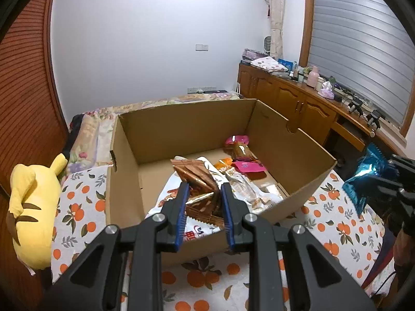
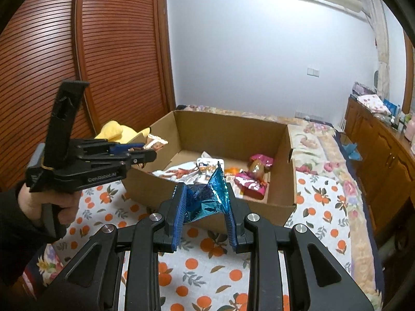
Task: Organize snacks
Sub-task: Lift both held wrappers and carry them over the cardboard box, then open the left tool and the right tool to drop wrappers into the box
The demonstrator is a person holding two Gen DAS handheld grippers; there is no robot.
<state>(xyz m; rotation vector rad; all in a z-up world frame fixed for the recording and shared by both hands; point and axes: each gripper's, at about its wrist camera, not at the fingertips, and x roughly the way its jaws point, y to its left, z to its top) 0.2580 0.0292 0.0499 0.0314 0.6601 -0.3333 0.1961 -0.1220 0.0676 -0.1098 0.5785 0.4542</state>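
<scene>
The left hand-held gripper (image 1: 203, 194) is closed on a shiny brown snack packet (image 1: 198, 181), held over the near edge of the cardboard box (image 1: 181, 127). The right hand-held gripper (image 2: 206, 199) is closed on a crinkly blue snack packet (image 2: 207, 194), just in front of the box and not over it yet. Both packets are thin and slippery. One could slide out if the pinch is only on a corner, and the blue one would then land on the orange-print bed cover (image 2: 207, 267), not in the box. Inside the box lie more snacks: white packets (image 1: 249, 189) and, farther back, pink packets (image 1: 241, 153). A dropped packet could mess up that pile. A yellow plush toy (image 1: 33, 202) lies left of the box.
</scene>
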